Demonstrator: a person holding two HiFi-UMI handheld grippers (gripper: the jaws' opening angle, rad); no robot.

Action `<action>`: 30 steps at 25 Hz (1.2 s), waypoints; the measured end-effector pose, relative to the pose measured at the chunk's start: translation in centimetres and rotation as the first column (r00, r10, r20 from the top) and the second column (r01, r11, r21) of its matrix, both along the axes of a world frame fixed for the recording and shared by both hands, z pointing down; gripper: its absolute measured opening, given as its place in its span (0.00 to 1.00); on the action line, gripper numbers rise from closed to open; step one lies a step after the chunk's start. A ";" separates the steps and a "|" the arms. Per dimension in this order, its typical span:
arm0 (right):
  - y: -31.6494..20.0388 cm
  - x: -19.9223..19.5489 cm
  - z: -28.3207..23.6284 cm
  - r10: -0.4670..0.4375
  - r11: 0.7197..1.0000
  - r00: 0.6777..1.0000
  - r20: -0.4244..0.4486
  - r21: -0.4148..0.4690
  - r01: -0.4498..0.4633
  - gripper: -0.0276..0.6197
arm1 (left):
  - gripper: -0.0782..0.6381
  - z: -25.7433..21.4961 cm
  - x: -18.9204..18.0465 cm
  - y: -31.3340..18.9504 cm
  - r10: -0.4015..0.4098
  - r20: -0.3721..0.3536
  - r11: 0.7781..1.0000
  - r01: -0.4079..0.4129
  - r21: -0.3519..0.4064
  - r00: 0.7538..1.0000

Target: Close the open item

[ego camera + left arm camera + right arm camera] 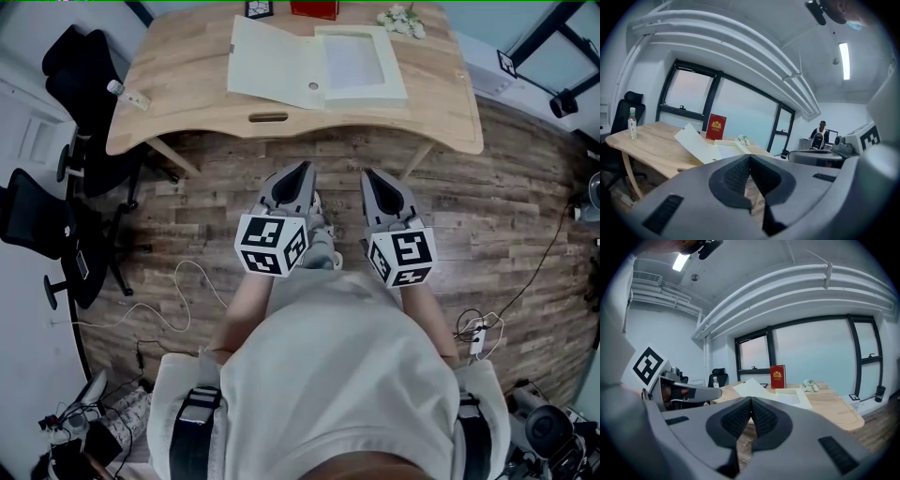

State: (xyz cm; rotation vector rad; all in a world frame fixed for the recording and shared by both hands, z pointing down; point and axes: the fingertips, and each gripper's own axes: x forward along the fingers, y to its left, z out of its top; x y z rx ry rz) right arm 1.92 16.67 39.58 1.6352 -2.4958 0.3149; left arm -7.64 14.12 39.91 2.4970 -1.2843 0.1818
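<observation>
Open item: the cream box file (361, 66) sat on the far half of the desk (187, 84), well apart from both grippers.
Lid: the lid (277, 64) was thrown out to the left of the tray and propped at a slight tilt, so it looked ready to swing back rightward.
Left gripper (300, 171): its jaws were pressed together with nothing between them.
Right gripper (371, 176): it matched the left, pads meeting and nothing held.
Pose: both were held low and side by side before the body, noses toward the desk and marker cubes toward the person.
Why so: it looked like a ready stance, with the approach not yet begun.
Clutter: a red book (314, 9), flowers (401, 21) and a bottle (127, 92) stood clear of the lid's likely path.
</observation>
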 end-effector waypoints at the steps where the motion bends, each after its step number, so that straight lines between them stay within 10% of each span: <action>1: -0.2 0.0 0.1 0.002 1.000 1.000 -0.005 -0.002 -0.002 0.07 | 0.14 0.1 0.1 -0.2 0.004 0.000 1.000 -0.004 -0.002 1.000; 30: -15.1 1.8 -0.3 -0.029 0.999 1.000 0.000 -0.015 0.029 0.07 | 0.14 0.7 0.6 -14.8 -0.007 -0.057 1.000 0.007 -0.005 0.998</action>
